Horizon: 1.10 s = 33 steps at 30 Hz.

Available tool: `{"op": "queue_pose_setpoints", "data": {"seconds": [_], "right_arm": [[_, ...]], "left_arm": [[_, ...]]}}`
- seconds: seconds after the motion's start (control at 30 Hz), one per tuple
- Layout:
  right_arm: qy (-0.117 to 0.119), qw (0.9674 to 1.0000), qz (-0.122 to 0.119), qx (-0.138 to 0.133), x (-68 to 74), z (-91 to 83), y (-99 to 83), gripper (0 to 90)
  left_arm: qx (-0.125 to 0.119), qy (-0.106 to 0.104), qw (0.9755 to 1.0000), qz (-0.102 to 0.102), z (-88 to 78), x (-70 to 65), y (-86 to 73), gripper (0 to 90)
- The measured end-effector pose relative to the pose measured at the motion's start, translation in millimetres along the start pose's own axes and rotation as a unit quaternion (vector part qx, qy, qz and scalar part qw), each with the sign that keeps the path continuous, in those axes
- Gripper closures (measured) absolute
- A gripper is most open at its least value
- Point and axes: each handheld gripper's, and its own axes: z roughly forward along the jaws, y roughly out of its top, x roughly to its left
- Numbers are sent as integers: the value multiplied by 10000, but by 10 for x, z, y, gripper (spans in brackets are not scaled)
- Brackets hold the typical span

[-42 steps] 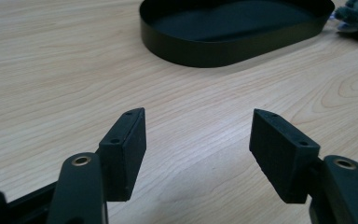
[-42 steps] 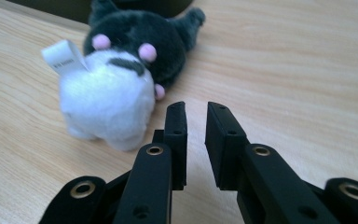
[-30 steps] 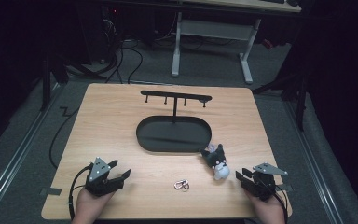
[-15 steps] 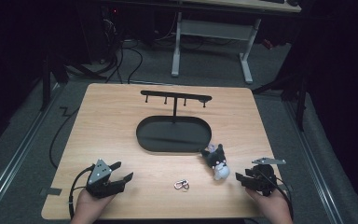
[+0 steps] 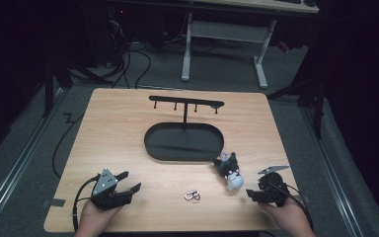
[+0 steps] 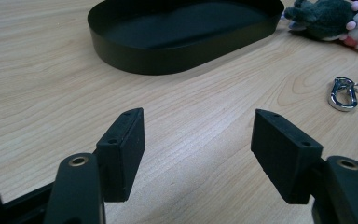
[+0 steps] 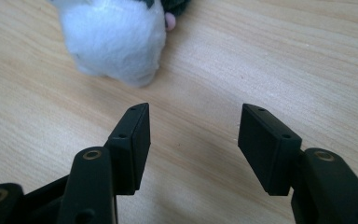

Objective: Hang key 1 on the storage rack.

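fingers [image 5: 133, 187] of the left gripper [image 5: 127, 181] stand spread with nothing between them in the high view, low over the near left part of the table [image 5: 113, 128]; the right gripper [image 5: 256, 193] sits at the near right, its fingers have just been opening and hold nothing, and they aim toward a plush toy [image 5: 228, 170] that lies just beside them, grey-green and white, on the wood. a small metal clip [image 5: 192, 196] lies between the two grippers near the front edge. a black oval tray [image 5: 183, 143] sits mid-table, with a black hook rack [image 5: 185, 103] rising from its far side. in the left gripper view the two black fingers [image 6: 121, 151] are wide apart over bare wood, with the oval tray [image 6: 168, 56] ahead, the metal clip [image 6: 344, 93] off to the right, and the plush toy [image 6: 328, 18] at the top right corner, well apart from the fingers. in the right gripper view the fingers [image 7: 133, 144] are parted over bare table [image 7: 261, 56], and the white fluffy end of the plush toy [image 7: 114, 37] lies just ahead and to the left of them, not touched.
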Motion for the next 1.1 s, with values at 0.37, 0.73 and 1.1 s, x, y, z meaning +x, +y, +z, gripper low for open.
{"op": "queue_pose_setpoints", "data": {"seconds": [0.37, 0.73, 1.1], "right_arm": [[22, 9964, -385, 755, 88, -13, 97, 375], [188, 9862, -738, 1466, 263, 39, 191, 312], [194, 9886, -617, 1362, 323, -5, 404, 249]], "left_arm": [[17, -25, 10000, 0, 9, -10, -14, 356], [35, -78, 10000, -13, -5, 0, -19, 355], [50, -87, 9999, 23, -1, -3, -16, 353]]}}
